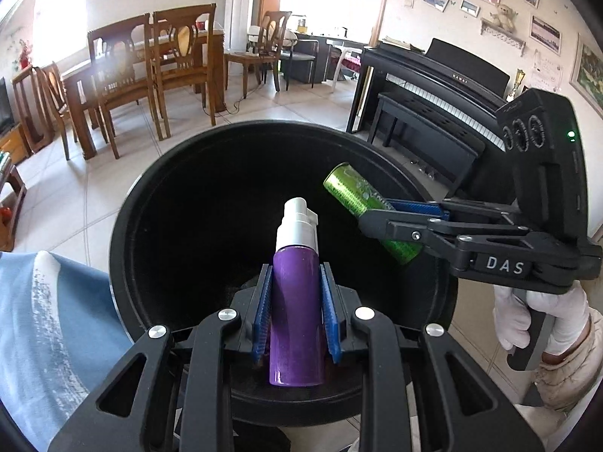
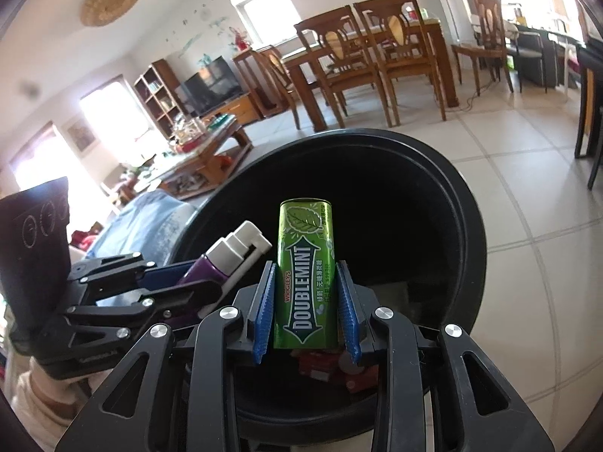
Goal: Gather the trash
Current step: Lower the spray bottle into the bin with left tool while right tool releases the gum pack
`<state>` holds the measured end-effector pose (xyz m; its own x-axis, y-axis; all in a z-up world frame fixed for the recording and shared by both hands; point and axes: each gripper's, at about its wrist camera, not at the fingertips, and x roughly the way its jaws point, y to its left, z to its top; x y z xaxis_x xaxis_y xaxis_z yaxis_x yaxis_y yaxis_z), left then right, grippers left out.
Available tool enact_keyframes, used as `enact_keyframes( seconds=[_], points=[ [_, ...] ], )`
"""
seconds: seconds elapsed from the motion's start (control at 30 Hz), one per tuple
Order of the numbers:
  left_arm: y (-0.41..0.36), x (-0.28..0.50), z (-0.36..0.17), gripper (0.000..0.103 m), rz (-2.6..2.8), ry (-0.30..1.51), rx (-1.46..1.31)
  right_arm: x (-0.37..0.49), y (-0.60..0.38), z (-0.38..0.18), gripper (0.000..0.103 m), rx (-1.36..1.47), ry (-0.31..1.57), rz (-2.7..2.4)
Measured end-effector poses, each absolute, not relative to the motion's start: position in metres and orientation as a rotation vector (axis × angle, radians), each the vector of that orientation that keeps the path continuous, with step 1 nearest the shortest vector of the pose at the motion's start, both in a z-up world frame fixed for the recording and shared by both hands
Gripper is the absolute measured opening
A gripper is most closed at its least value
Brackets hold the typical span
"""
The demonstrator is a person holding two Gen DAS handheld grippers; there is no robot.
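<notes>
both fingers (image 1: 327, 310) of the left gripper (image 1: 296, 312) are clamped on a purple bottle (image 1: 296, 312), and the right gripper (image 2: 306, 299) is clamped on a green tin (image 2: 306, 275), both over the black bin (image 2: 463, 226). if released together, the items could collide and one be bounced off the near rim.

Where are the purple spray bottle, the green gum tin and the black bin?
purple spray bottle (image 1: 296, 312): left wrist view, middle of its body.
green gum tin (image 2: 306, 282): right wrist view, its front label.
black bin (image 2: 463, 222): right wrist view, its right rim.
</notes>
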<state>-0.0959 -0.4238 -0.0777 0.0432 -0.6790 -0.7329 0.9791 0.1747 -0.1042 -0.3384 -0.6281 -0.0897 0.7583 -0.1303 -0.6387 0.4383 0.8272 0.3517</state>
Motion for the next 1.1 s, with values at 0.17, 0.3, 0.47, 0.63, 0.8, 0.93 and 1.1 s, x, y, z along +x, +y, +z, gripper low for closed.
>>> enact_keyframes(
  seconds=[0.17,0.3,0.47,0.63,0.8,0.93,1.1],
  points=[
    [-0.425,-0.098,-0.083,0.025,-1.348,0.764,0.512,-0.332,-0.628,-0.09,0.031,0.479,0.651,-0.341],
    [-0.427,-0.097,-0.087,0.025,-1.346,0.769,0.521,-0.327,-0.624,-0.09,0.031,0.461,0.659,-0.347],
    [-0.431,-0.098,-0.09,0.025,-1.34,0.775,0.527,-0.322,-0.621,-0.089,0.031,0.443,0.672,-0.35],
    [-0.429,-0.096,-0.092,0.025,-1.337,0.781,0.526,-0.317,-0.62,-0.088,0.031,0.428,0.684,-0.349],
    [-0.428,-0.096,-0.093,0.026,-1.335,0.78,0.524,-0.311,-0.612,-0.09,0.031,0.406,0.706,-0.321],
    [-0.427,-0.097,-0.094,0.026,-1.336,0.774,0.533,-0.303,-0.603,-0.091,0.031,0.384,0.727,-0.302],
    [-0.426,-0.098,-0.095,0.026,-1.335,0.772,0.532,-0.296,-0.601,-0.093,0.031,0.385,0.736,-0.291]
  ],
)
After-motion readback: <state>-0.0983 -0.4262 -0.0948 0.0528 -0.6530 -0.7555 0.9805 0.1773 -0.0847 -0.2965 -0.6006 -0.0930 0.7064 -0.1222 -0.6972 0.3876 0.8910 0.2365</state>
